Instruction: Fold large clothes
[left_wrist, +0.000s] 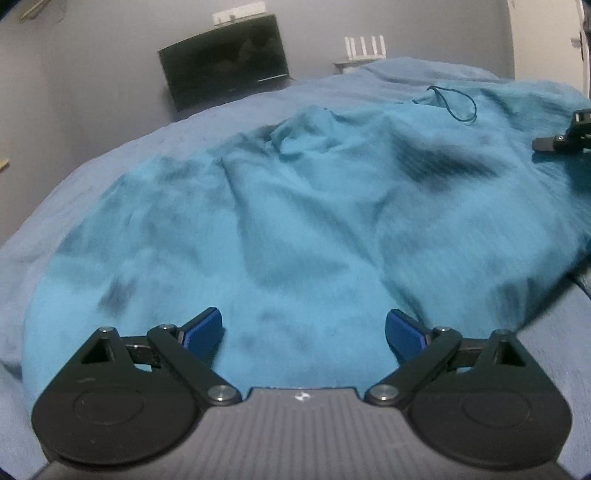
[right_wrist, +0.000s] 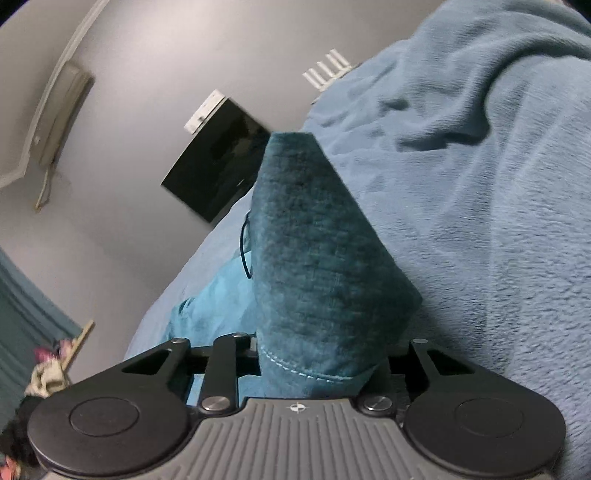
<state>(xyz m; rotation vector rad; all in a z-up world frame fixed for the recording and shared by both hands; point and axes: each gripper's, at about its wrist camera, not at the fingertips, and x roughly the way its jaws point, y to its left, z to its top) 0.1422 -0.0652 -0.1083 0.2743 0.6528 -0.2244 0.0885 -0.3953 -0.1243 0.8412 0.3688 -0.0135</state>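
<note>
**Teal cloth between my right jaws, my left jaws empty**

Teal knit fabric fills the space between the jaws of my right gripper (right_wrist: 321, 354): a stitched hem of the garment (left_wrist: 295, 221) lies across them and a fold of it stands up like a cone in front of the camera. The fingers are hidden behind the cloth, so I cannot tell if the pads press on it or are only around it. My left gripper (left_wrist: 303, 328) has its blue pads (left_wrist: 205, 328) wide apart and holds nothing; it hovers just above the near edge of the same garment.

The garment is spread, with many wrinkles, on the blue bed cover (right_wrist: 498, 221). A thin dark cord (left_wrist: 456, 103) lies in a loop near its far side.

To do this step well, I think the right side must lay its fold down flat and straight, not in a heap. My left jaws should then take the near edge at one layer only, and pull gently so the wrinkles go out.

No container is visible; only a dark screen (left_wrist: 225, 62) stands against the wall behind the bed.
</note>
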